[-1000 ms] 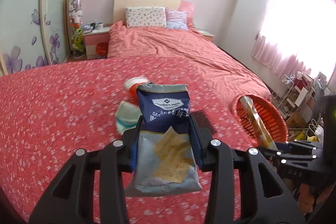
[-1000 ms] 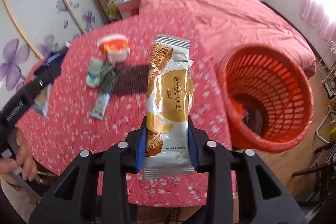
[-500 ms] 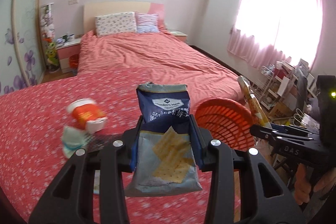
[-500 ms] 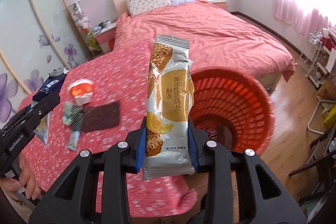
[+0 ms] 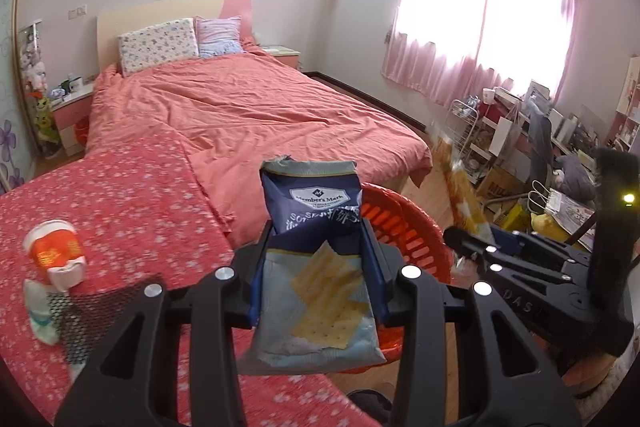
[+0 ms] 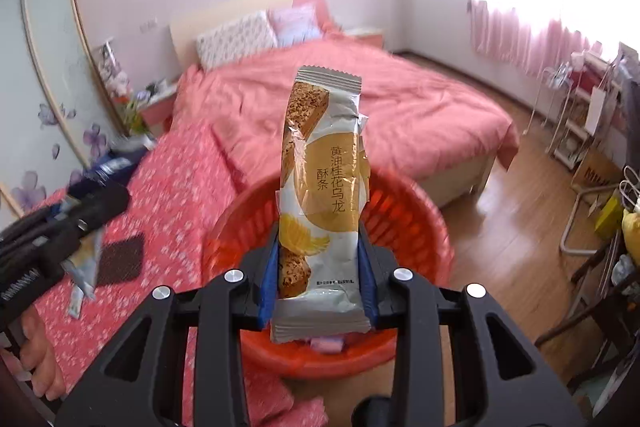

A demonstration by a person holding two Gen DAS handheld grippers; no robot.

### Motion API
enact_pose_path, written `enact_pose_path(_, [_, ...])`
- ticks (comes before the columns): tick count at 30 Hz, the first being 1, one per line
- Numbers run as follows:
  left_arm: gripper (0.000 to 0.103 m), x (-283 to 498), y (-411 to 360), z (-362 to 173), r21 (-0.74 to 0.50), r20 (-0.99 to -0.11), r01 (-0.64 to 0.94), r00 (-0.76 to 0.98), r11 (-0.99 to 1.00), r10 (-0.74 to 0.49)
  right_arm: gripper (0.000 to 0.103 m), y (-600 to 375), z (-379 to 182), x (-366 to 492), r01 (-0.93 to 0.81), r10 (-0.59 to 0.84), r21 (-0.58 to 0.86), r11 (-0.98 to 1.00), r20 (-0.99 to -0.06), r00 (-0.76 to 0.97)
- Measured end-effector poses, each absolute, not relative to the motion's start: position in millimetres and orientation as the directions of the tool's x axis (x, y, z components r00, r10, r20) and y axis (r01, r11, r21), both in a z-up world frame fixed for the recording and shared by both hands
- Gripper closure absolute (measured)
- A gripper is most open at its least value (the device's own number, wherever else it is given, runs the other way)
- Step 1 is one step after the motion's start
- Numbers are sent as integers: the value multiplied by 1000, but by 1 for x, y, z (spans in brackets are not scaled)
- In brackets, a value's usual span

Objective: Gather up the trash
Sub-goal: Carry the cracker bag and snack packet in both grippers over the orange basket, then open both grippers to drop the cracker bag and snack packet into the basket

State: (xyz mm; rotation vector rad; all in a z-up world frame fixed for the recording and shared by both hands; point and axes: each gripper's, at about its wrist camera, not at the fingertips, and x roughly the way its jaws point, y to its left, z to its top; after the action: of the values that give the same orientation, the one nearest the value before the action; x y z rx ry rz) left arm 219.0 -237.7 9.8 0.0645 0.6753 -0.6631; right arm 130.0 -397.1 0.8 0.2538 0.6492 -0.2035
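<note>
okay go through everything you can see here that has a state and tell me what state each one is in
left gripper: shut on the cracker bag.
cracker bag: torn open at the top, held upright.
right gripper: shut on the snack bar wrapper.
snack bar wrapper: held upright in front of the basket.
orange basket: upright, open, some trash inside.
red cup: lying on its side on the tablecloth.
curtains: drawn.

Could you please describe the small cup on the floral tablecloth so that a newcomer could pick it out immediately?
Find the red floral tablecloth at the foot of the bed. Near its left side an orange-and-white cup lies tipped over beside a black mesh piece; it is the only orange item there.
</note>
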Motion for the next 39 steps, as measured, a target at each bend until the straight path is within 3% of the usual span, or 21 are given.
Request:
enact_pose_path(14, [63, 230, -264, -1, -166, -599, 616, 557, 770, -575, 69, -415, 2, 124, 289, -154, 202, 936, -504, 850])
enact_pose_path(34, [62, 240, -291, -20, -163, -616, 633, 534, 757, -579, 68, -436, -14, 134, 294, -112, 277, 915, -527, 842])
enact_pose_path(37, [48, 247, -293, -28, -156, -632, 617, 538, 771, -558, 65, -442, -18, 141, 291, -87, 308, 906, -538, 838])
enact_pose_path(39, [43, 251, -291, -33, -151, -641, 601, 545, 785, -540, 56, -443, -19, 143, 300, -89, 313, 901, -542, 835])
